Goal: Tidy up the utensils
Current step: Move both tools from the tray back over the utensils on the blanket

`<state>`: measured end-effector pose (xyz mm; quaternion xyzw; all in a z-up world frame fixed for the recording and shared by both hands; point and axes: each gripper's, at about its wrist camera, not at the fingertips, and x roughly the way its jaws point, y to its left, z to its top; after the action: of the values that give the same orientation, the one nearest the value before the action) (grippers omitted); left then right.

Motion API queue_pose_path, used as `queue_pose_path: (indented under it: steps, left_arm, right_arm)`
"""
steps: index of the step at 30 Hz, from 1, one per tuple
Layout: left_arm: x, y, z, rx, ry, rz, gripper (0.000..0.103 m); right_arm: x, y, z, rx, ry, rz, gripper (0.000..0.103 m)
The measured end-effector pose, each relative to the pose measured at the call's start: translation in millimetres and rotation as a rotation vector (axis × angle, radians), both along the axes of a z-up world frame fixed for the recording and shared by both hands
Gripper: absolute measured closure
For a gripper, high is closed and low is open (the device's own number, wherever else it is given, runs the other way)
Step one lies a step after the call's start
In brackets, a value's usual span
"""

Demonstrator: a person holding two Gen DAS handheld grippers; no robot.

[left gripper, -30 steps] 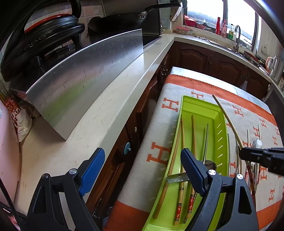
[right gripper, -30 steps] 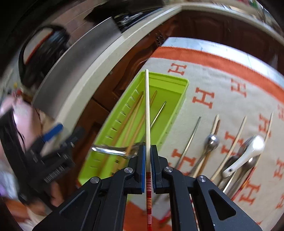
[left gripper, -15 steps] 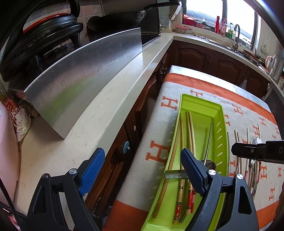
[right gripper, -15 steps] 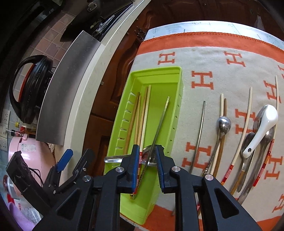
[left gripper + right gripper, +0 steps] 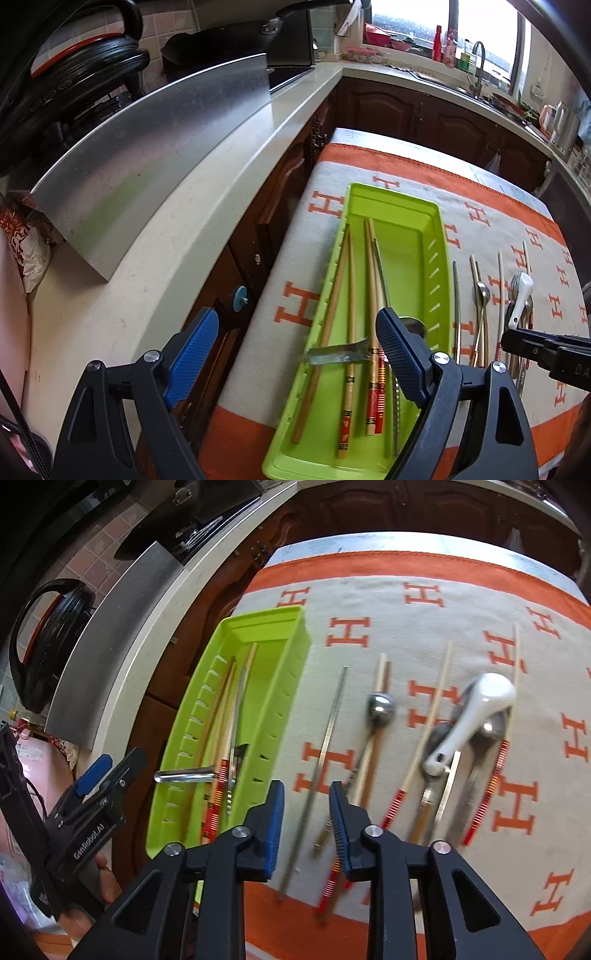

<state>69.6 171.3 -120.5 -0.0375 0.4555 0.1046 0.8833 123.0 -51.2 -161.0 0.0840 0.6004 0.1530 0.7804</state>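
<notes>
A lime-green tray (image 5: pixel 439 236) lies on an orange and beige cloth (image 5: pixel 480 206). It holds several chopsticks (image 5: pixel 351 295) and a metal spoon (image 5: pixel 340 354) laid across them. My left gripper (image 5: pixel 295 321) hangs open over the tray's near left edge with nothing between its pads. My right gripper (image 5: pixel 306 788) is over the cloth just right of the tray (image 5: pixel 295 653). Its jaws are opening and grip nothing. A metal chopstick (image 5: pixel 328 731) lies on the cloth below them. Further right lie a metal spoon (image 5: pixel 380 709), red-striped chopsticks (image 5: pixel 424 731) and a white ceramic spoon (image 5: pixel 476 709).
A pale kitchen counter (image 5: pixel 184 240) runs along the left, with a steel plate (image 5: pixel 147 158) and a black cooker (image 5: pixel 55 92) on it. Dark wooden cabinets (image 5: pixel 280 192) fill the gap beside the cloth. A hand (image 5: pixel 99 882) holds the left gripper (image 5: pixel 112 768).
My right gripper let go of the chopstick, which now lies in the tray. It moved right over the cloth, its jaws wider. The left gripper stayed in place.
</notes>
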Motion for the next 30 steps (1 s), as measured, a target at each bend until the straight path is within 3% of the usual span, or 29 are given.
queue_pose_path:
  steps: [1,14,22,30]
  left_arm:
    - [0.0,-4.1,-0.3,-0.002,0.002,-0.008,0.017]
    - [1.6,-75.8,15.2,-0.015,-0.023,-0.146,0.017]
    - [7.7,-147.3,11.6,0.015,-0.018,-0.283,0.017]
    - [31.0,-219.2,-1.6,0.039,-0.025,-0.439,0.021]
  right_arm:
    - [-4.1,-8.5,1.8,-0.006,-0.015,-0.011,0.067]
    - [-30.8,-132.1,18.4,-0.072,-0.18,-0.218,0.066]
    - [-37.1,-199.8,-4.2,-0.097,-0.13,-0.278,0.066]
    - [-49.1,-231.6,-26.8,-0.06,-0.115,-0.276,0.066]
